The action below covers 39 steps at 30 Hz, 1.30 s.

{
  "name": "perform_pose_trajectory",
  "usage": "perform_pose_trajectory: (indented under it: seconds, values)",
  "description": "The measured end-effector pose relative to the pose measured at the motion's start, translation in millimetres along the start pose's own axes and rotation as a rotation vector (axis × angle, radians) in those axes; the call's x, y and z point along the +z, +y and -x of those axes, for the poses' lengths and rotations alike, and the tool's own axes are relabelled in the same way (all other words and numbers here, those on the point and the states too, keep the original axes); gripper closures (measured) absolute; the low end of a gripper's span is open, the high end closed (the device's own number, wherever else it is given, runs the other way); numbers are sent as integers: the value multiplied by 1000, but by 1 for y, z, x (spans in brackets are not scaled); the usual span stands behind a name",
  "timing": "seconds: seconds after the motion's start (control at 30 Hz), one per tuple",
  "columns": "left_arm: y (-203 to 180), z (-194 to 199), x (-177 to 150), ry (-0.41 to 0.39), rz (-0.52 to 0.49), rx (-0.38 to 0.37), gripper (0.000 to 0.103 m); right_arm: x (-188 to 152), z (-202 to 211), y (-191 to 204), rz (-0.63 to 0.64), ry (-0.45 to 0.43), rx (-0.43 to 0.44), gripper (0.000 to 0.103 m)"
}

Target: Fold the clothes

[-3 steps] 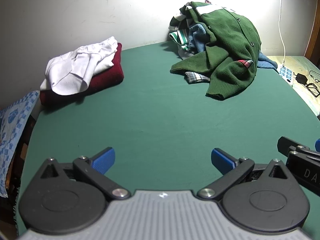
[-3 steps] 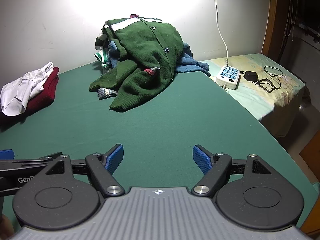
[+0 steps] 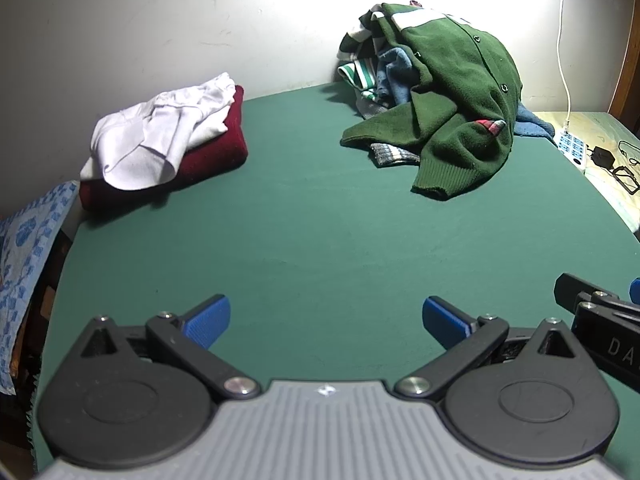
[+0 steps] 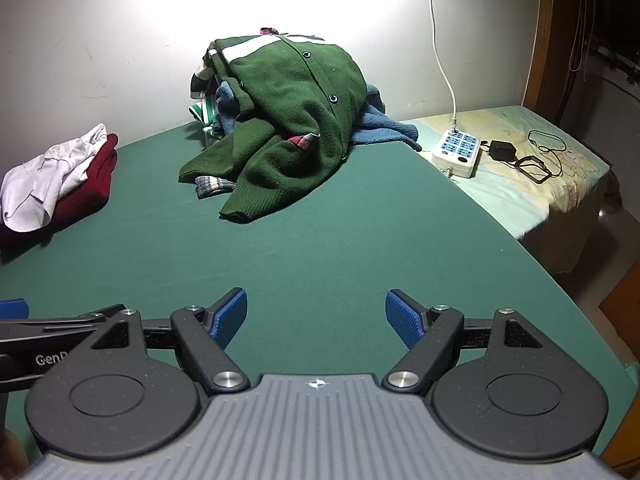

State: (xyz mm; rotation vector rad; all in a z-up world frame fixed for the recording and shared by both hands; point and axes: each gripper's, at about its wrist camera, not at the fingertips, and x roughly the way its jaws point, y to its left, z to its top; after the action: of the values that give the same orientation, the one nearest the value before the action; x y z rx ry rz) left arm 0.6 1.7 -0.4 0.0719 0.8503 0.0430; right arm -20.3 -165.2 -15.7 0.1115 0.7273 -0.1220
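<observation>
Clothes pile (image 4: 280,120): unfolded heap at the far side of the green table (image 4: 320,248), against the wall; a green cardigan (image 3: 452,120) lies draped on top, one sleeve trailing toward the near side; blue, striped and plaid pieces show underneath
Folded stack: a white garment (image 3: 160,140) rests on a dark red garment (image 3: 212,156) at the far left of the table, well apart from the pile
Left gripper (image 3: 326,318): jaws spread wide, nothing between the blue pads; hovers over bare cloth at the near edge, tilted downward
Right gripper (image 4: 316,314): jaws released, nothing between them; just beside the left gripper, over bare table
Side surface: a white power strip (image 4: 456,152) with its cord up the wall, a black adapter (image 4: 503,150) near it, to the right of the table
</observation>
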Motion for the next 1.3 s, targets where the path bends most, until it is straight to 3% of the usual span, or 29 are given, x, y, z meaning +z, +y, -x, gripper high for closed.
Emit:
perform_pose_trajectory:
  seconds: [1.3]
  values:
    - [-8, 3, -3, -8, -1, 34, 1, 0, 1, 0, 2, 2, 10, 24]
